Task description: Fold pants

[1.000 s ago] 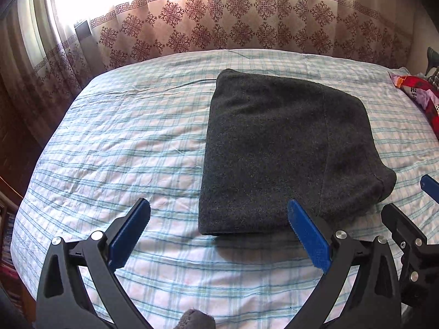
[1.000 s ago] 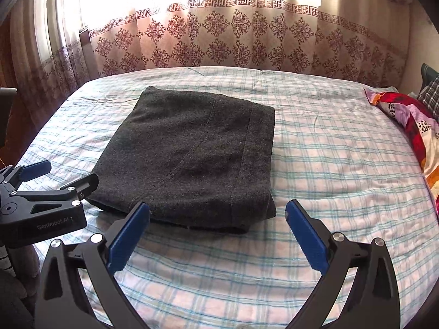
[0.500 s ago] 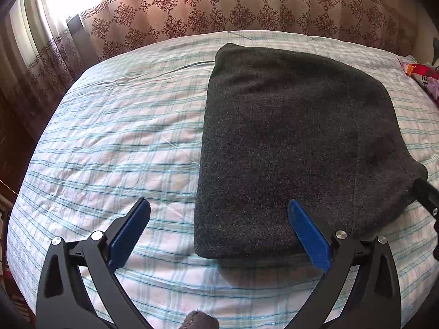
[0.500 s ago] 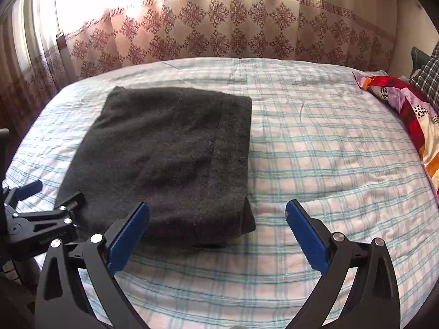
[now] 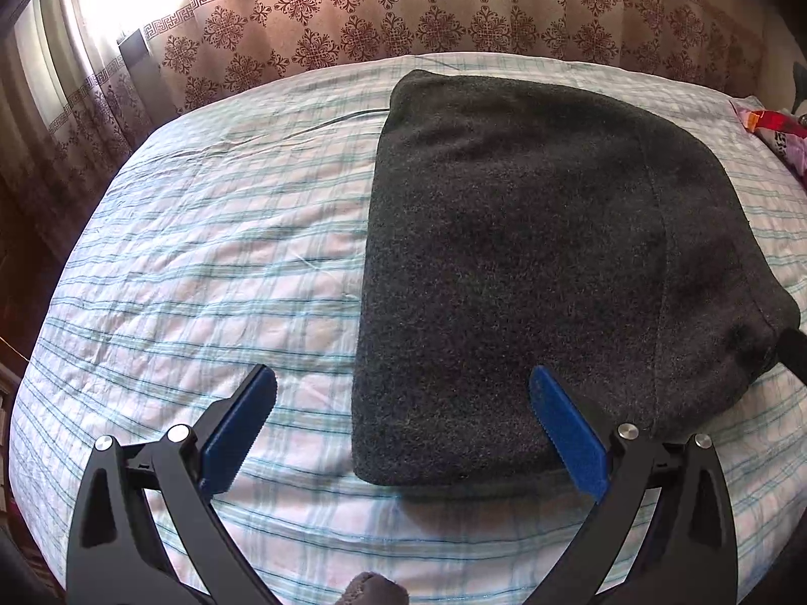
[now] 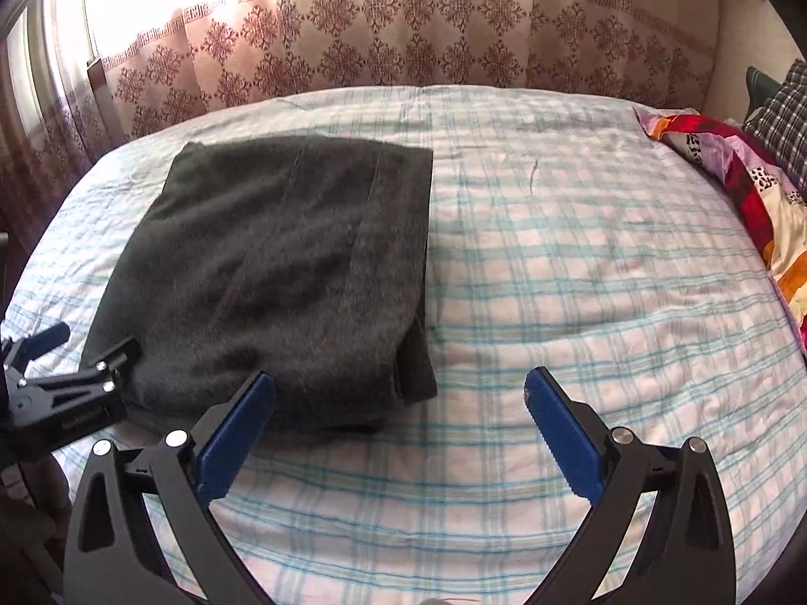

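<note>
Both grippers, the left gripper (image 5: 403,403) and the right gripper (image 6: 401,403), hold their blue fingers (image 5: 239,433) wide apart, gripping nothing. Just past them, the folded dark pants (image 5: 529,262) lie flat on the checked bed (image 6: 580,277). A patterned curtain (image 6: 403,35) hangs behind.

folded pants (image 6: 282,272) lie on the bed (image 6: 580,277), curtain (image 6: 403,35) behind, blanket (image 6: 746,186) at right.

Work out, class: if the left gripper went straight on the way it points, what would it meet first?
Most likely the near left corner of the folded pants, which lies between the open fingers of the left gripper. It angles down, so it might touch the bed sheet first; depth is unclear.
</note>
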{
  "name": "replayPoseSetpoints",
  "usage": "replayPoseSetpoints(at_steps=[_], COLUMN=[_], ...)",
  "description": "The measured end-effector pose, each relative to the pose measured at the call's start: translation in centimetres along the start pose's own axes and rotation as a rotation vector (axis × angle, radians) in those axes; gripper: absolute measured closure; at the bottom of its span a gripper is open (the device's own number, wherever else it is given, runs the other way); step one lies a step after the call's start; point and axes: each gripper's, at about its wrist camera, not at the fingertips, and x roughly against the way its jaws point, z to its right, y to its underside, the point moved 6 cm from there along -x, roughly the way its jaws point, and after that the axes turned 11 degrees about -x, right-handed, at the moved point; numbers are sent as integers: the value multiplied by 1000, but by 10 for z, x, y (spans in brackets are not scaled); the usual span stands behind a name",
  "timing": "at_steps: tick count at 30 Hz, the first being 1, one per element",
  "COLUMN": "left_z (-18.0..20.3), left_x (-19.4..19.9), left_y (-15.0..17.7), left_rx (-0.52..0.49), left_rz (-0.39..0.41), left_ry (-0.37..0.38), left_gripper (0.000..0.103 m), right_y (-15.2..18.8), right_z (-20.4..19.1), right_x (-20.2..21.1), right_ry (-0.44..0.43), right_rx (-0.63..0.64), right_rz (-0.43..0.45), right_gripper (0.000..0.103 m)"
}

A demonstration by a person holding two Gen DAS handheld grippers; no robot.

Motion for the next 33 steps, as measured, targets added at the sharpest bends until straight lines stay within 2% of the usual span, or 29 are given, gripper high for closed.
replayPoseSetpoints(at_steps=[3,5,10,13,16,20,24,27,31,32,33], left_z=[-1,-1,-2,-2,-1,-1,3,5,3,3,3], left_x=[-1,-3,-12,-13,-5,6,3,-8,-37,-44,-52], left_y=[0,1,8,7,-1,-21,-50,-78,-115,-125,-135], left_rx=[3,7,32,25,-13,-42,-52,-65,-39,-30,-23], left_rz=[0,-3,-3,-2,7,38,57,56,25,23,20], left_ry=[12,29,86,87,60,39,46,74,134,149,155], left_gripper=[2,2,2,2,2,2,2,2,2,2,2], right_y=[-4,3,21,25,11,-33,-76,-101,-117,-118,-119], right_z=[3,8,14,10,9,2,6,13,7,6,3], right_x=[-19,-31,-42,-49,-37,-12,-34,-61,-97,-107,-116], right_ry=[39,26,7,-2,-3,-21,-5,-59,-217,-264,-312], right_rx=[18,10,16,33,29,37,8,-79,-167,-201,-232], right_rz=[-28,-70,-84,-90,-78,35,49,-21,-140,-184,-213], right_gripper=[5,5,5,5,5,5,5,5,5,8,15])
